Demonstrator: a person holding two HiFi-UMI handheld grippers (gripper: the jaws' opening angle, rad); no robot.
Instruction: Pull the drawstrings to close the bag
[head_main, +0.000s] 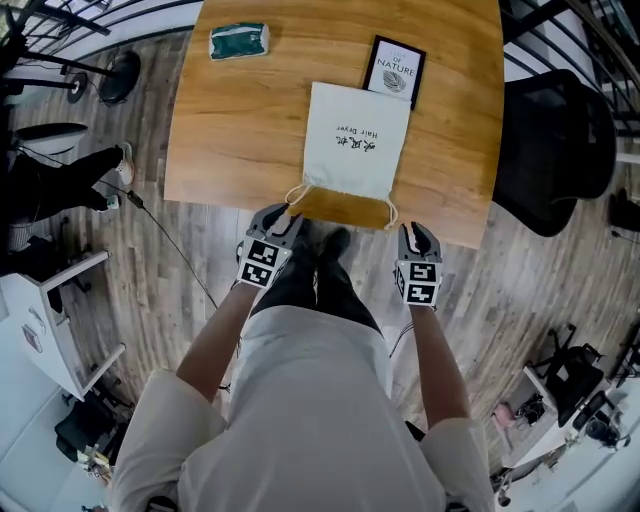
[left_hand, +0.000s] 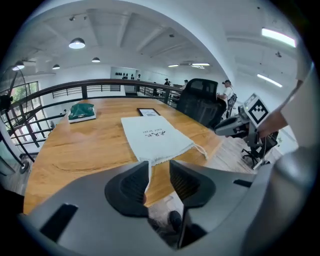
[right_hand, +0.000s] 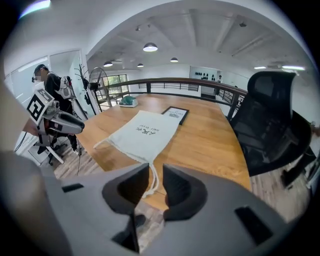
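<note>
A white drawstring bag (head_main: 355, 138) lies flat on the wooden table (head_main: 230, 130), its mouth toward the near edge. One cord end trails from its left corner (head_main: 296, 193), the other from its right corner (head_main: 390, 212). My left gripper (head_main: 283, 216) sits at the table edge by the left cord. In the left gripper view the cord (left_hand: 148, 172) runs through the gap between the jaws of that gripper (left_hand: 159, 167), which stand apart. My right gripper (head_main: 418, 236) hovers just off the edge by the right cord. That cord (right_hand: 154, 181) hangs between its parted jaws (right_hand: 156, 172).
A green packet (head_main: 238, 40) and a black-framed card (head_main: 396, 70) lie at the table's far side. A black office chair (head_main: 555, 150) stands right of the table. A railing runs behind it. Another person (right_hand: 50, 85) stands off to the left.
</note>
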